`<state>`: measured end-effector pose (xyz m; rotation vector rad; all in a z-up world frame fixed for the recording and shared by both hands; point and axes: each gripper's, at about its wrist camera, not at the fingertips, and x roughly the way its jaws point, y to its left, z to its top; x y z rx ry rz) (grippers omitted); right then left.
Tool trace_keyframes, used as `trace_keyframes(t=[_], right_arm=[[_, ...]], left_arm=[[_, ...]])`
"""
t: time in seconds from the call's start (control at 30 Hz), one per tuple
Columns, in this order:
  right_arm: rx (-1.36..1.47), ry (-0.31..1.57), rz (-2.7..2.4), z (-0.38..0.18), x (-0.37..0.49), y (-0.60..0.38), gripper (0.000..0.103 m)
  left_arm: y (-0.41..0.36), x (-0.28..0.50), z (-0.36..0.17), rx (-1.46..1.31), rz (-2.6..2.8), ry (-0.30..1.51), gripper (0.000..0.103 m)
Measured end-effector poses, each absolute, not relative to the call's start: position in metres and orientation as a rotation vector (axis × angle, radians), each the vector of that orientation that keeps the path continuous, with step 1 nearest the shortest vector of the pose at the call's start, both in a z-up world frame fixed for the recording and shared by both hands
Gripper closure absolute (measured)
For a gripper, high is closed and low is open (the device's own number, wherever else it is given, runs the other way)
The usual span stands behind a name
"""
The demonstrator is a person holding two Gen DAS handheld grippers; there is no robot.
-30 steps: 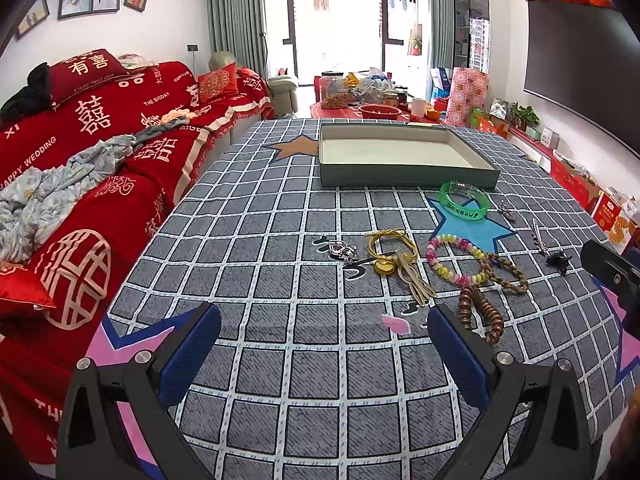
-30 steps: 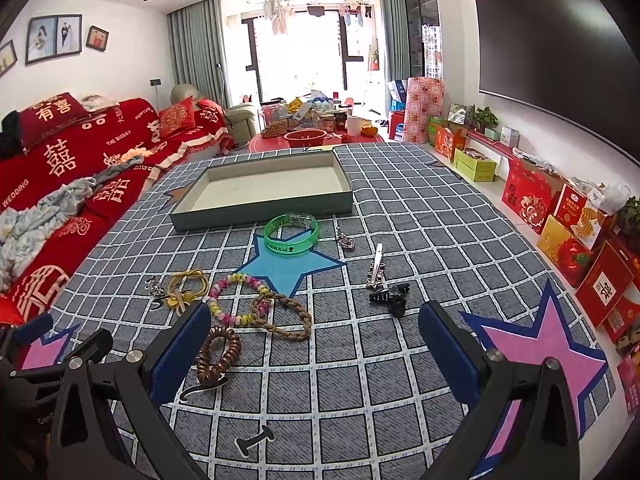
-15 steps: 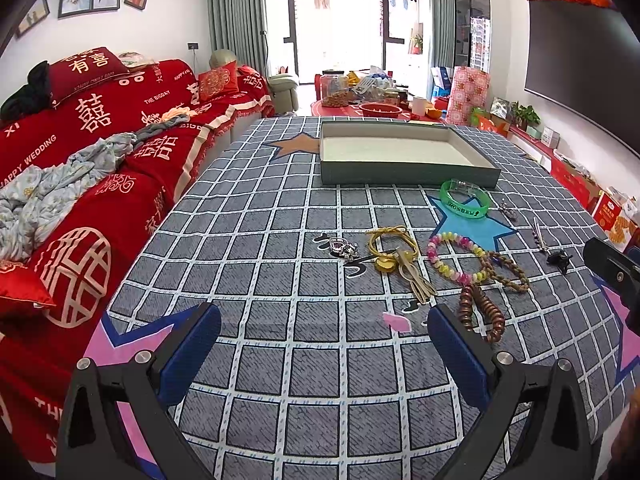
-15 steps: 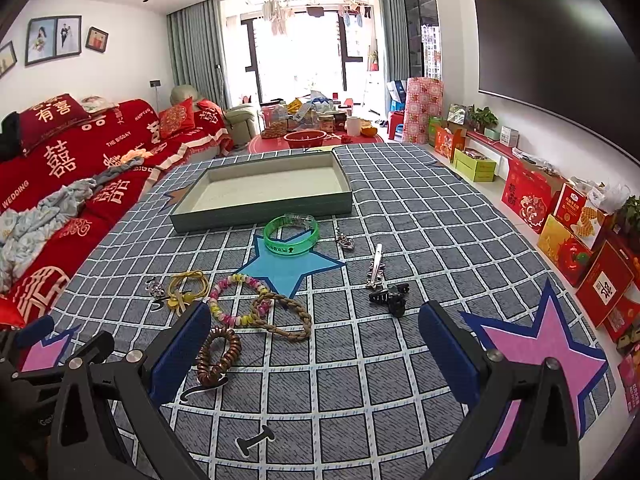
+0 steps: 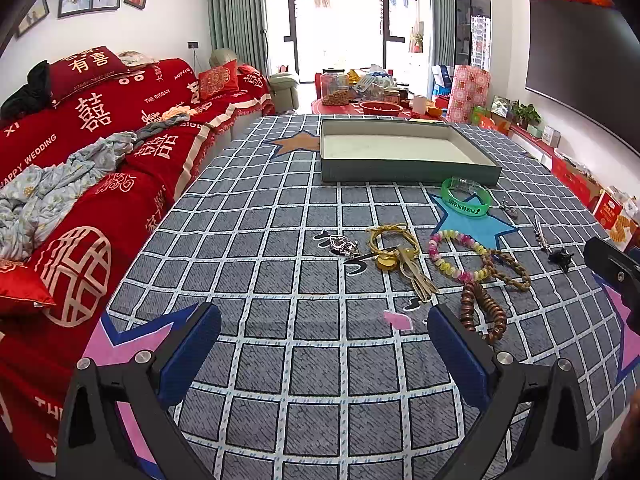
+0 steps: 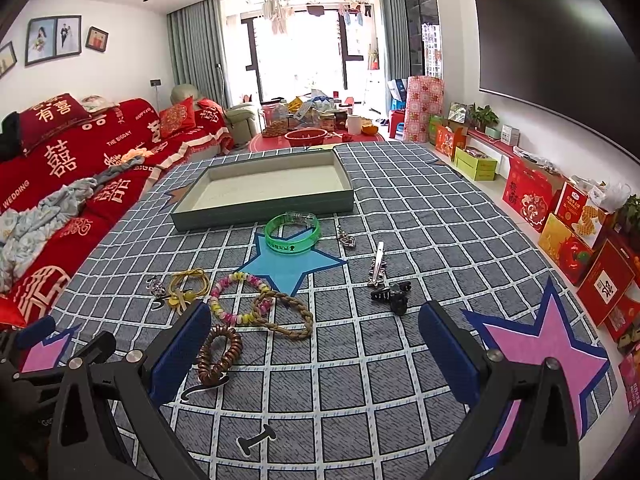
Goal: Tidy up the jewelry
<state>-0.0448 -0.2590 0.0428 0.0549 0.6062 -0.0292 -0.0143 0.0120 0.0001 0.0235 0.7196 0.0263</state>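
Right wrist view: right gripper (image 6: pixel 314 340) spread wide, empty, hovered over checked blanket's near edge; left gripper (image 5: pixel 324 344) same. Brown coiled bead bracelet (image 6: pixel 218 354) lay beside pad, looked light, floppy; pinch across coil. Grey shallow tray (image 6: pixel 264 196) sat far end, bare.

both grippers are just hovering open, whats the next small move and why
Probably lower the right gripper toward the brown beaded bracelet beside its left finger. Both grippers are open and hold nothing, the tray holds no jewelry, and every piece lies on the checked cloth. That bracelet looks nearest, so it seems the easiest first pick.
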Motion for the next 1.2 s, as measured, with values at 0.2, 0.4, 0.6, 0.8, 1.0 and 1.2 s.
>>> trace_keyframes(t=[0.2,0.4,0.6,0.8,1.0,1.2], right_arm=[[0.055,0.605,-0.028,0.0426,-0.0449,-0.2591,0.000],[0.055,0.605,-0.029,0.0429,-0.0450,-0.2594,0.000],[0.055,0.605,-0.028,0.0427,-0.0448,-0.2593,0.000],[0.056,0.606,-0.028,0.0425,-0.0449,-0.2593,0.000],[0.056,0.606,-0.028,0.0423,-0.0449,-0.2594,0.000],[0.057,0.605,-0.027,0.0424,-0.0449,-0.2593,0.000]], left_arm=[[0.0127,-0.0148,-0.0007,0.023,0.027,0.720,0.000],[0.0136,-0.0146,-0.0019,0.022,0.029,0.721,0.000],[0.0137,-0.0147,-0.0020,0.022,0.028,0.721,0.000],[0.0143,-0.0154,-0.0030,0.021,0.028,0.722,0.000],[0.0145,-0.0156,-0.0038,0.021,0.028,0.724,0.000],[0.0148,-0.0162,-0.0042,0.021,0.028,0.725,0.000]])
